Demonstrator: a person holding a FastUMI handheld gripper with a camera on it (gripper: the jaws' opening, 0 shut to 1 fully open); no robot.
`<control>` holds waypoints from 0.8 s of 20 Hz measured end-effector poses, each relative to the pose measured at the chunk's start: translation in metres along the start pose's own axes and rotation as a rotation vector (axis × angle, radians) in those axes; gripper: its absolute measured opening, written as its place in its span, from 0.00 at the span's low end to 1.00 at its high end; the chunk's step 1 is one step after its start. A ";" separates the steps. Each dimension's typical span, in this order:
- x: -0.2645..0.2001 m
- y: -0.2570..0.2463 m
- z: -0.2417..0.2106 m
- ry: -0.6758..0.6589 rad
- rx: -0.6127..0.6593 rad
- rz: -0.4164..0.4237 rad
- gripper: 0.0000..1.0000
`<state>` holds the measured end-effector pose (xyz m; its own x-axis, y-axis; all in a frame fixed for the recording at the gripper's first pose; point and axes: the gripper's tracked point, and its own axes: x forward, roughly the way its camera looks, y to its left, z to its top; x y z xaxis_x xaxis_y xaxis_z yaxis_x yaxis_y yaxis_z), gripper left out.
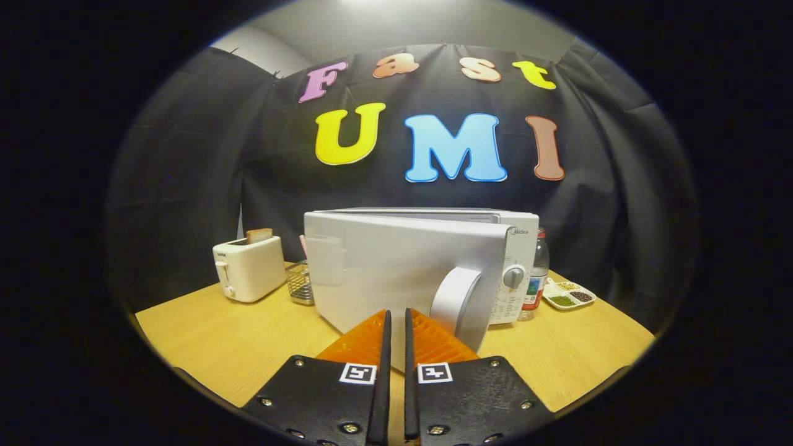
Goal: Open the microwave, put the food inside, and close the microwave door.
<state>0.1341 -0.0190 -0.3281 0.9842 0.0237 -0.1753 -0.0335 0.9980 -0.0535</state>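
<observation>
Your gripper sits low over the table, fingers drawn together with only a thin slit between them and nothing held in that slit. The tips are right up against the lower front of the microwave door; whether they actually touch it, you can't tell from here.

The door is swung partly out toward you, hinged on its left side, so its right edge stands forward of the oven body. The curved handle is on that right edge, just ahead and to the right of your fingers. The cavity behind the door is hidden, so its contents can't be told.

Control panel with a round knob shows past the door's right edge. A bottle stands just beside the microwave's right side, partly behind it. Further right on the table is a divided dish with small portions of food in its compartments.

Left of the microwave: a wire basket close against the door's left edge, then a toaster with a slice of bread sticking up from its slot.
</observation>
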 end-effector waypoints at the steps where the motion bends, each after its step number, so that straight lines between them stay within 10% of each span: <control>1: 0.007 -0.008 0.001 -0.001 -0.005 -0.017 0.10; 16: 0.141 -0.069 0.002 0.066 0.054 -0.170 0.10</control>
<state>0.2752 -0.0839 -0.3470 0.9615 -0.1472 -0.2320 0.1429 0.9891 -0.0356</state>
